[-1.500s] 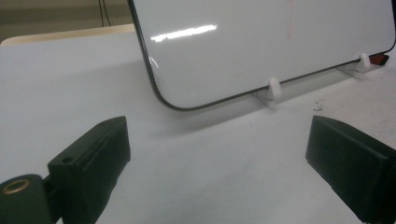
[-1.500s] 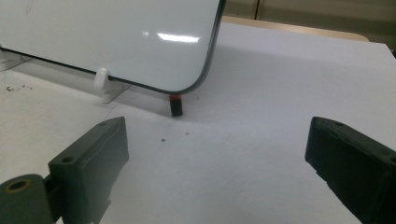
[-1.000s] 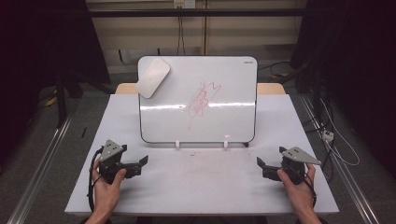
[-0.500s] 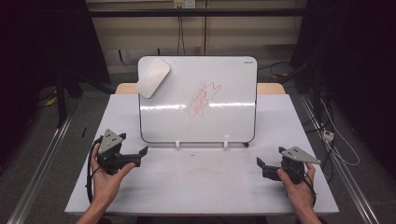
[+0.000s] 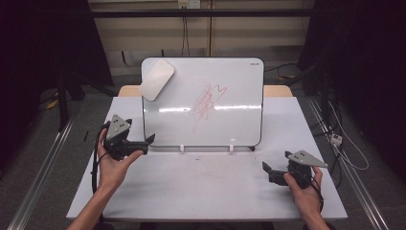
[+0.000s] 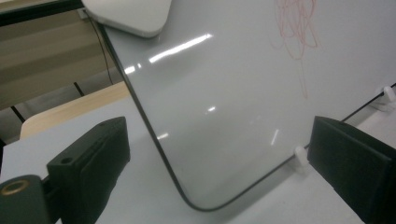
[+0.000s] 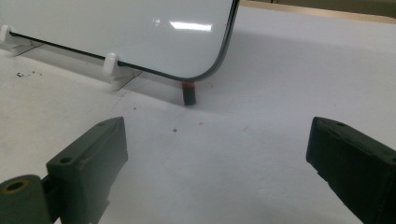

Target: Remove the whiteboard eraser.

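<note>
High view had the grey table mostly bare in front, with the whiteboard propped upright across the back of it, how did that look to you? — One

Stiff and slick, I'd say, and only resting in two small white clips, so a shove could have tipped or slid it — Two

And the eraser? — One

It sat tilted on the board's top left corner, overhanging the edge, well above the red scribble. It looked light, with a smooth hard shell, probably slippery. My guess was a pinch across its narrow sides, at the overhanging part — Two

Left gripper? — One

It was just beside the board's lower left edge, up off the table. Its jaws had just been opening and stood spread wide with nothing between the pads. Left gripper view looked past them at the board's rounded corner — Two

Right gripper? — One

It was low over the table near the front right, well apart from the board, jaws spread and nothing between them — Two

Room to move? — One

There was plenty in front. The tight spot was the board's left rim, between the left gripper and the eraser. A little dark peg with a red band stood under the board's right corner — Two
</note>
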The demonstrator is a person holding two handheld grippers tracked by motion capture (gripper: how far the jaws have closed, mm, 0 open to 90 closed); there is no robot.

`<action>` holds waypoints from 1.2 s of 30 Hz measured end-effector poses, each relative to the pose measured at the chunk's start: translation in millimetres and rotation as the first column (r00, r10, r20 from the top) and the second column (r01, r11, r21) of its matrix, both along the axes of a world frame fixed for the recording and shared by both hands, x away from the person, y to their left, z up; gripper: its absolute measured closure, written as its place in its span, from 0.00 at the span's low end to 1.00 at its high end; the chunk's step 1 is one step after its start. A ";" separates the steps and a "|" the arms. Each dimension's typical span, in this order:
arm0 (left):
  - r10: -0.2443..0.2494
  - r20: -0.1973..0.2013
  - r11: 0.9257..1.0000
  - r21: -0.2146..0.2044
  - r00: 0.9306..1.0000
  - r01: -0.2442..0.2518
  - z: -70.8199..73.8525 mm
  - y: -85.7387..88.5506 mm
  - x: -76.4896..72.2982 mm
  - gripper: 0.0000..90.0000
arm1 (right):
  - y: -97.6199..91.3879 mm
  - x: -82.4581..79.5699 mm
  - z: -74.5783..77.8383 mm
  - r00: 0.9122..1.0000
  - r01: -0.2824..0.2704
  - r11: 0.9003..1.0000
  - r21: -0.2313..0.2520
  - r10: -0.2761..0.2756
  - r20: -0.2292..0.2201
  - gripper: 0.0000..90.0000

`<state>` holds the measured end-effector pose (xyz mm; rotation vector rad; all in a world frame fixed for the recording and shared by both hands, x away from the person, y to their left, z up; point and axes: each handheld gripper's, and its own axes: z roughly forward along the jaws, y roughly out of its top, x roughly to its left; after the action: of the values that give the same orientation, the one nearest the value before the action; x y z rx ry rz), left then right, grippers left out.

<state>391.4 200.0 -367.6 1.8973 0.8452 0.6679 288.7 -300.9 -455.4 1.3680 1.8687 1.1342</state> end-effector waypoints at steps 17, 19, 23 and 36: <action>-0.004 0.091 0.997 0.083 0.996 -0.003 49.5 -21.5 59.9 0.07 | 4.9 0.6 0.3 1.000 -0.011 1.000 -0.008 0.011 -0.006 0.06; -0.008 0.109 0.995 0.098 0.994 -0.003 53.3 -24.7 66.5 0.09 | 5.1 1.0 -0.1 1.000 -0.015 1.000 -0.013 0.015 -0.007 0.06; 0.021 0.122 0.995 0.092 0.992 -0.033 60.7 -29.0 80.5 0.10 | 5.5 1.7 -1.3 1.000 -0.013 1.000 -0.017 0.013 -0.012 0.06; 0.055 0.111 0.985 0.158 0.992 -0.072 64.5 -52.0 108.6 0.18 | 5.2 1.7 -1.0 1.000 -0.009 1.000 -0.027 0.009 -0.006 0.06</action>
<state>500.0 148.1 -303.0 1.9655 0.8066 0.8925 290.4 -295.7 -456.4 1.3507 1.8891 1.1061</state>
